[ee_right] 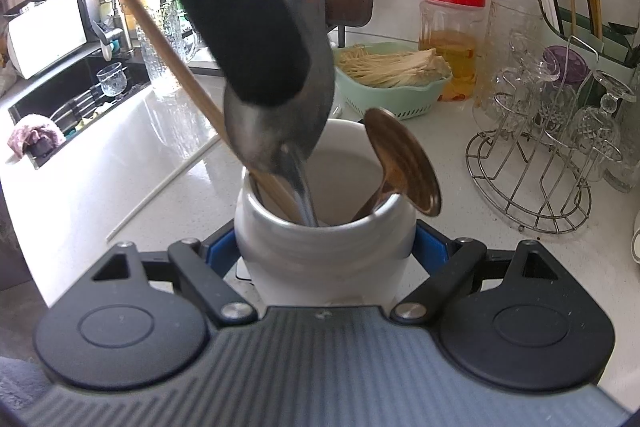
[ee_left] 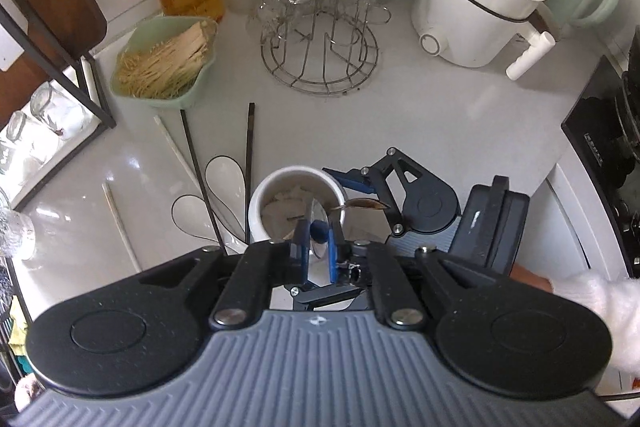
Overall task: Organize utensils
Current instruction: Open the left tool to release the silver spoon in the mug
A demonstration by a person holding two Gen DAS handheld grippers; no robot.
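Two spoons [ee_right: 280, 131], one chopstick [ee_right: 160, 47] upright inside white ceramic jar [ee_right: 324, 259].

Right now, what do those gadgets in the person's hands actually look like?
Each is a grey, ribbed body with two round black discs and black linkage bars joined by silver bolts. The left gripper and right gripper both end in fingers with blue pads. A small emblem sits at the middle of each ribbed body. A fluffy white sleeve shows behind the right one. No cables are clearly visible.
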